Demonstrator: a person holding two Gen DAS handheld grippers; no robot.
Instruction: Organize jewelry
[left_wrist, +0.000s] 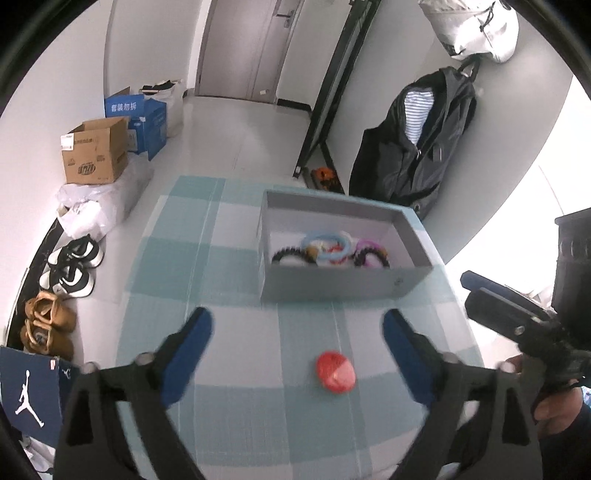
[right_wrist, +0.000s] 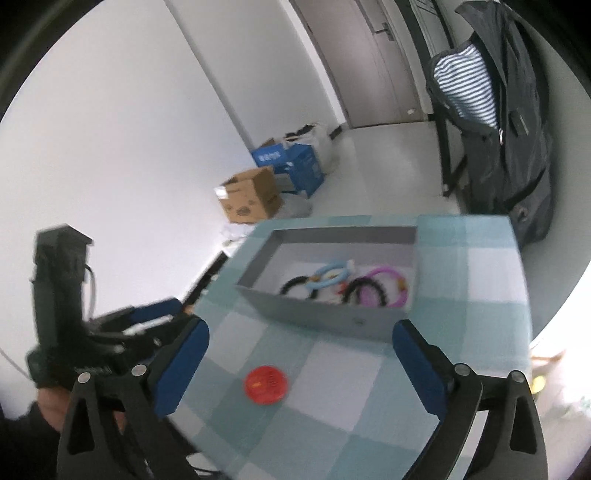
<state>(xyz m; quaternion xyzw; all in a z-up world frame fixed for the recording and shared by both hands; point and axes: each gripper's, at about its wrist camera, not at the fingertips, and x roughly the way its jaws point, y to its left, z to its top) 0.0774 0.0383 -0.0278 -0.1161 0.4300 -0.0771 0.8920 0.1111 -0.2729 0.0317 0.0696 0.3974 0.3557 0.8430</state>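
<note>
Both grippers hang wide apart, nothing held. The red disc (left_wrist: 335, 371) lies flat on the counter (left_wrist: 236, 266), just short of the box (left_wrist: 343, 286), between the left gripper (left_wrist: 297, 332) jaws. The right gripper (right_wrist: 301, 345) hovers close too. Risk: that thin, flat disc could skid away under closing jaws, or two tools collide.

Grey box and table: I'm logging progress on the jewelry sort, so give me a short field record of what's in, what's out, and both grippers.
surface: checked teal-and-white tablecloth
container: open grey box, on the cloth
in box: black beaded bracelet, light blue ring bracelet, purple bracelet, second black bracelet
outside box: red round piece, on the cloth nearer the cameras
left gripper: jaws open, empty, above the cloth
right gripper: jaws open, empty
</note>
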